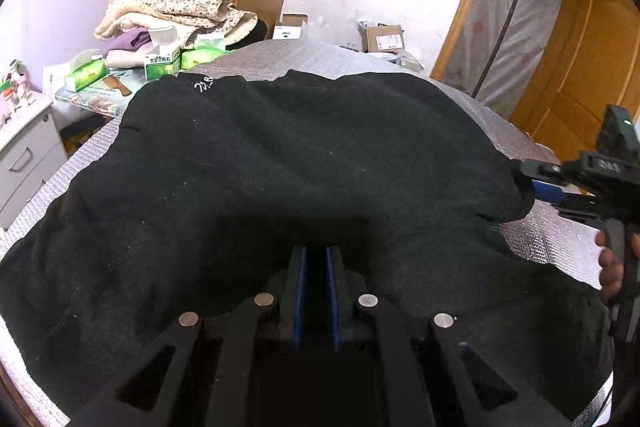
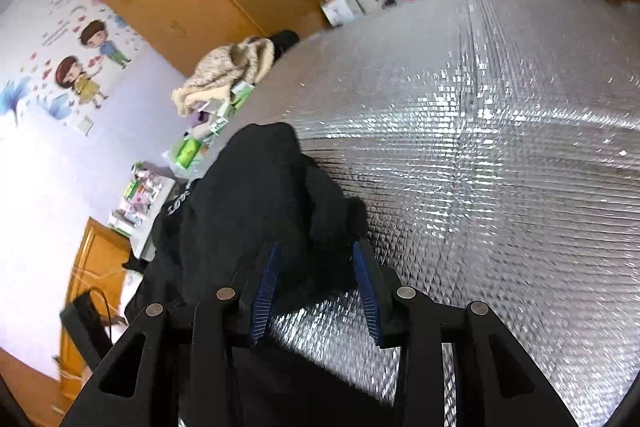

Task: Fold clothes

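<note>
The black sweater [image 1: 280,167] lies spread on the silver-covered table [image 2: 480,147], its long axis running from 9 to 3 o'clock in the left view. The left tongs [image 1: 317,259] are almost pressed together over its near edge; whether they pinch cloth, I cannot tell. The right tongs [image 2: 316,263] stand spread around a bunched end at 12 o'clock, so the right hand seems nearer to that end.
</note>
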Demonstrator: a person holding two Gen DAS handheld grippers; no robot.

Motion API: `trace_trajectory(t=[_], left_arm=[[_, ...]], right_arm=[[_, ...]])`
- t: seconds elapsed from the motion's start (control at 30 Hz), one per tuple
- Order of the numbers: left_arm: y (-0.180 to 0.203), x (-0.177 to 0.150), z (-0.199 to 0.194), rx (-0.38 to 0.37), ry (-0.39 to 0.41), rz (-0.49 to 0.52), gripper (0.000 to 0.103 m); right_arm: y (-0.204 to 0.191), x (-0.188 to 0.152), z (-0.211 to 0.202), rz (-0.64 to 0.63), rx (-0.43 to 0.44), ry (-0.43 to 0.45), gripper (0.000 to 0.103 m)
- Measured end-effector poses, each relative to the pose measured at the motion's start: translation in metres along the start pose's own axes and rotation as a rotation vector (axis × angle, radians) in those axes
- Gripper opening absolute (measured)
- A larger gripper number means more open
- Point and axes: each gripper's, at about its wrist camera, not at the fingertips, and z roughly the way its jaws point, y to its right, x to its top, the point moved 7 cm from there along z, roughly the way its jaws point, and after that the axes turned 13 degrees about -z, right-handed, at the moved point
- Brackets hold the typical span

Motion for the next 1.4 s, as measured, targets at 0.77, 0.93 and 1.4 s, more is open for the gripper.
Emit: trace_trajectory(t=[0.77, 0.93, 1.4], left_arm=[[-0.030, 0.011, -0.021, 0.040, 0.088, -0.135, 0.010], [-0.039, 0.011, -0.019, 0.034, 0.084, -0.163, 0.010], [-0.035, 0.008, -0.016, 0.000, 0.072, -0.165, 0.010]], right_arm=[[-0.194, -0.012, 0.001, -0.544, 0.209, -0.048, 0.013], [-0.195, -0.054, 0.015, -0.604, 0.242, -0.159, 0.032], [-0.051, 0.025, 0.001, -0.119, 0.063, 0.008, 0.039]])
